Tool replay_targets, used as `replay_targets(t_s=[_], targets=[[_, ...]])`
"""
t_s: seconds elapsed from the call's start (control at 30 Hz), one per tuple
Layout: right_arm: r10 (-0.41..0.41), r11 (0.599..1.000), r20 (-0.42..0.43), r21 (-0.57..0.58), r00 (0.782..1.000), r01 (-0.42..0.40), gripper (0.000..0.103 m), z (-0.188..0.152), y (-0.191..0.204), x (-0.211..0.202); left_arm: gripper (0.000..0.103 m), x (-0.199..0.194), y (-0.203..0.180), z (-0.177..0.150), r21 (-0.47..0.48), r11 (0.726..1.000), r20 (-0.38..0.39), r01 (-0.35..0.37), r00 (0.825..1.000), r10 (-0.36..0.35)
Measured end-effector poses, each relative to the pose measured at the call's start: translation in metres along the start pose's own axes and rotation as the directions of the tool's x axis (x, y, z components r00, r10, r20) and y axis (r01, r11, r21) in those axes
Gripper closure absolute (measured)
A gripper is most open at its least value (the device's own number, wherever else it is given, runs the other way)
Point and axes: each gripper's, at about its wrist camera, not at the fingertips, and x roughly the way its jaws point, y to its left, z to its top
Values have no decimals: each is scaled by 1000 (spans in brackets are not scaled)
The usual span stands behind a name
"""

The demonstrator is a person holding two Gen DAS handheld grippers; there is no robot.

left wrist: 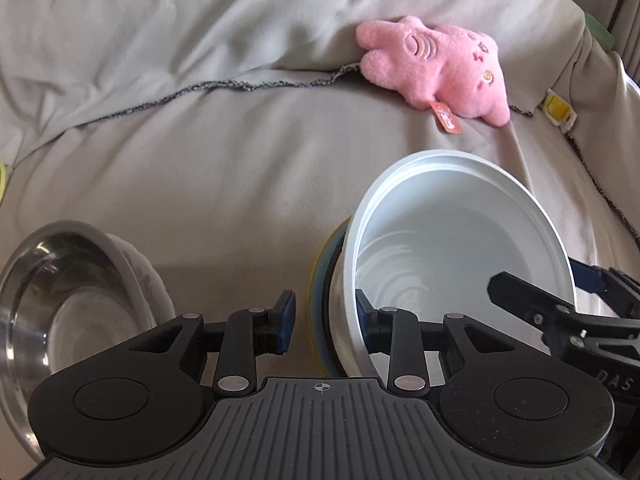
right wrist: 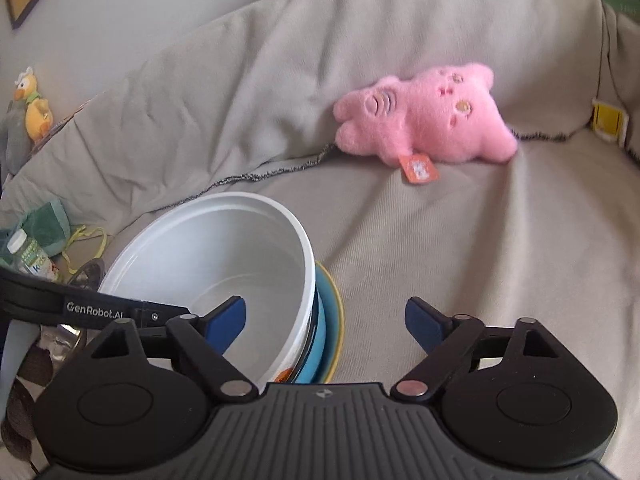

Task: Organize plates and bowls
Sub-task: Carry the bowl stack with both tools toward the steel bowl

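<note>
A white bowl [left wrist: 460,240] sits askew on a blue plate [right wrist: 326,312], which rests on a yellow-rimmed plate [right wrist: 341,316], all on the couch. My left gripper [left wrist: 324,316] straddles the stack's left edge. Its right pad is inside the bowl, and a strip of fabric shows between its left pad and the plates [left wrist: 319,300], so it is open. My right gripper [right wrist: 326,324] straddles the opposite side and is wide open. One of its fingers [right wrist: 228,320] is inside the bowl and the other hangs over bare fabric. A steel bowl [left wrist: 60,300] lies to the left.
A beige cover [left wrist: 240,160] drapes the couch. A pink plush toy [right wrist: 424,124] lies behind the stack, with a yellow tag [right wrist: 608,122] at the far right. A small bottle [right wrist: 28,256], green cloth and a duck toy [right wrist: 34,108] are on the left.
</note>
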Motion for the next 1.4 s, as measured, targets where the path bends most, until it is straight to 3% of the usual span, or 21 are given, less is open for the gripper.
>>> replay_targets(t_s=[0.03, 0.07, 0.17, 0.23, 0.33, 0.5, 0.7, 0.83, 1.07, 1.4], targets=[[11, 999, -27, 37, 1000, -10, 40, -1, -3, 8, 70, 1, -2, -1, 9, 1000, -9, 3, 1000, -3], [26, 997, -48, 67, 999, -23, 44, -2, -4, 15, 69, 1, -5, -2, 19, 1000, -16, 5, 1000, -4], [80, 988, -89, 140, 993, -67, 44, -7, -2, 32, 69, -4, -11, -1, 54, 998, -32, -14, 999, 16], [111, 983, -57, 151, 992, -101, 44, -7, 1, 33, 66, -5, -12, 5, 55, 998, -56, -23, 998, 26], [92, 988, -24, 125, 995, -88, 48, -9, 2, 31, 64, 4, -14, 14, 60, 997, -98, -43, 994, 49], [159, 970, -33, 190, 987, -150, 54, -14, -16, 33, 54, 14, -27, 23, 113, 992, -147, -59, 986, 75], [189, 964, -44, 198, 981, -177, 55, -17, -18, 32, 53, 17, -36, 26, 167, 982, -195, -87, 974, 119], [213, 954, -53, 225, 976, -197, 55, -18, -23, 33, 58, 15, -33, 31, 125, 987, -233, -96, 965, 124], [210, 958, -49, 209, 976, -196, 55, -18, -20, 31, 60, 16, -28, 32, 125, 989, -249, -74, 963, 104], [227, 950, -58, 232, 972, -208, 53, -17, -24, 35, 54, 13, -42, 22, 167, 980, -169, -105, 976, 134]])
